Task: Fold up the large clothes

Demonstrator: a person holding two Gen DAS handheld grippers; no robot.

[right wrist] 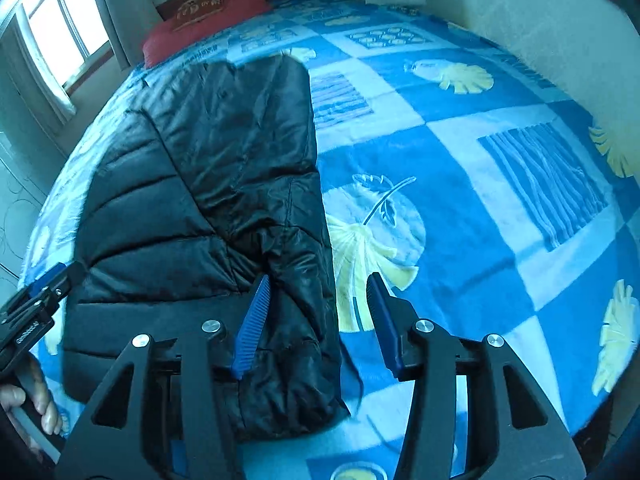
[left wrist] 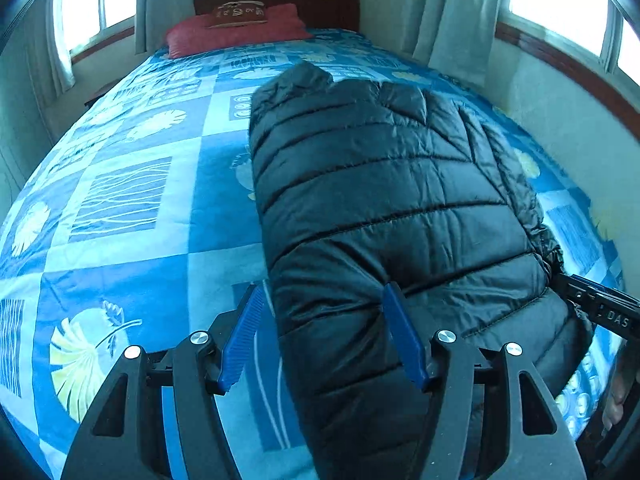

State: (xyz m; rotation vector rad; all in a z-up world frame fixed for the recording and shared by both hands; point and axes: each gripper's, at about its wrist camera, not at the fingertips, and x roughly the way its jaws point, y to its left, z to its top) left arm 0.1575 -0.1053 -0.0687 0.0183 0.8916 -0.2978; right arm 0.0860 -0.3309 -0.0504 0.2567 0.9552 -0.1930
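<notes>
While the black puffer jacket [left wrist: 384,208] lay folded into a long strip on the blue patterned bedspread [left wrist: 132,216], both tools straddled its near corners. The left gripper [left wrist: 320,336] stood wide over one edge, pads not clearly pressing. The right gripper [right wrist: 316,320] was parted over the opposite edge, gripping nothing. The slippery, springy padding seemed the main risk: a shallow bite could catch only the top layer, so that the folded sleeve slid out and the strip puffed open
</notes>
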